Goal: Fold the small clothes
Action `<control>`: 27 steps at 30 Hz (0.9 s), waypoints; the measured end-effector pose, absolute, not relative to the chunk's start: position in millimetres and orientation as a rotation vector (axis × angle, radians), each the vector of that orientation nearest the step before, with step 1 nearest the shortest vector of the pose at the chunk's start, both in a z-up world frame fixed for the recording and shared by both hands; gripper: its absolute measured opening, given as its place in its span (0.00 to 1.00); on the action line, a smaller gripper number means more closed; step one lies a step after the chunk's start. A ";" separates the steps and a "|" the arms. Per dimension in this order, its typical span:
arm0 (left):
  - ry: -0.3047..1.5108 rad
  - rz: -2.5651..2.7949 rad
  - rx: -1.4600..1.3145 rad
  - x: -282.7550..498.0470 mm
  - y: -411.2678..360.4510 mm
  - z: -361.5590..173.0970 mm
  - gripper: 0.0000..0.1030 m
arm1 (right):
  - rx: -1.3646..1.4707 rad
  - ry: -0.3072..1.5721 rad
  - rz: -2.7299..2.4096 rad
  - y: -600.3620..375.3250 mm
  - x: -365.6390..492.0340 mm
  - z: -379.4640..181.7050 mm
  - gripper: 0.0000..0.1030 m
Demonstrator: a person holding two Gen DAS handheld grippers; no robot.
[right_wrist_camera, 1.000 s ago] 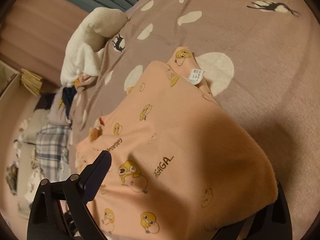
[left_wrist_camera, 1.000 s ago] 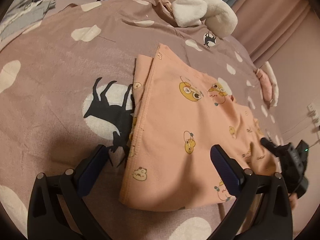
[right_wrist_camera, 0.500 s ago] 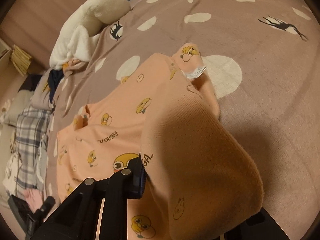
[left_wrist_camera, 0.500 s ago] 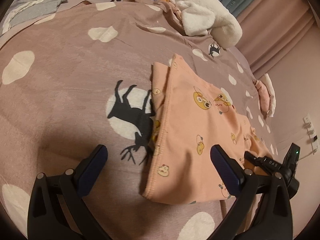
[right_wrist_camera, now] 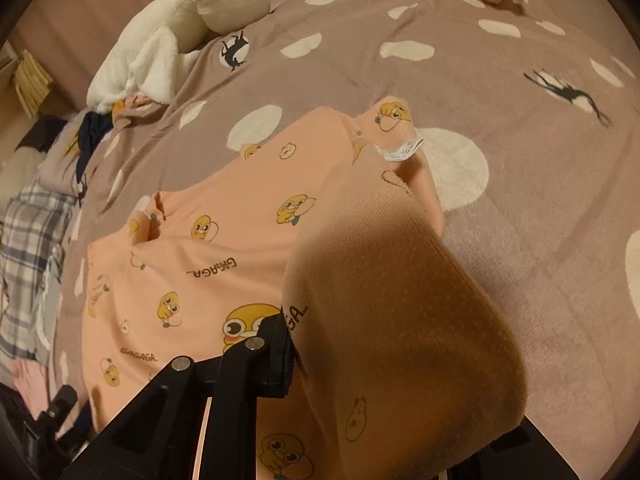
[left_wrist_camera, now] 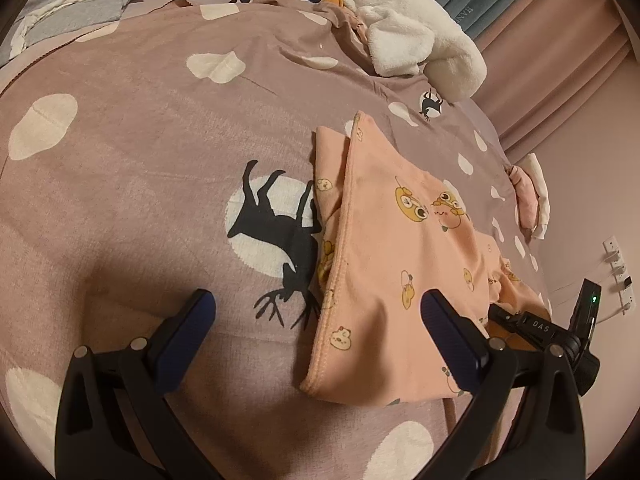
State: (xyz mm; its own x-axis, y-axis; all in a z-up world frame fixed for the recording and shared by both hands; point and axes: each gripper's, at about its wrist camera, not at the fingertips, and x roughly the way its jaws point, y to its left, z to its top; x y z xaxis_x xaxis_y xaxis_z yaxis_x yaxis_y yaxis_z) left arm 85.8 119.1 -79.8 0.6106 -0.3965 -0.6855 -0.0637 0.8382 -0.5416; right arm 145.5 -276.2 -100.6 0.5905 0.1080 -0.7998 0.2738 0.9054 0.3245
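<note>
A: Left wrist view: left gripper (left_wrist_camera: 316, 320) is hanging with jaws wide, nothing between them, over the bedspread (left_wrist_camera: 140, 168) beside the peach garment (left_wrist_camera: 392, 264).
B: Right wrist view: right gripper (right_wrist_camera: 360, 364) has just been closing, now pinching the garment's raised edge. A fold is probably starting.

Peach cartoon-print garment (left_wrist_camera: 404, 264) lies folded on bedspread (left_wrist_camera: 160, 168).
</note>
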 end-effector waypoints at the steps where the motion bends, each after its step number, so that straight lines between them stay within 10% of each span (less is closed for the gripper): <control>1: 0.903 -0.205 -0.569 85.5 120.1 -80.3 1.00 | 0.439 0.945 -0.105 -275.6 145.8 -98.8 0.20; 27: 0.891 -0.179 -0.605 88.1 131.3 -79.5 1.00 | 0.344 0.836 -0.008 -233.4 154.1 -35.0 0.19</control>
State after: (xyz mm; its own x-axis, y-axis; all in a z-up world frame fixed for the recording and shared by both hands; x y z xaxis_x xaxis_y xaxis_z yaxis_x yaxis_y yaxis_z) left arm 88.1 131.3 -79.5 0.6261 -0.3897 -0.6754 -0.0984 0.8197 -0.5643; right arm 154.1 -233.4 -35.0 0.6739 0.1268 -0.7278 0.1414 0.9448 0.2955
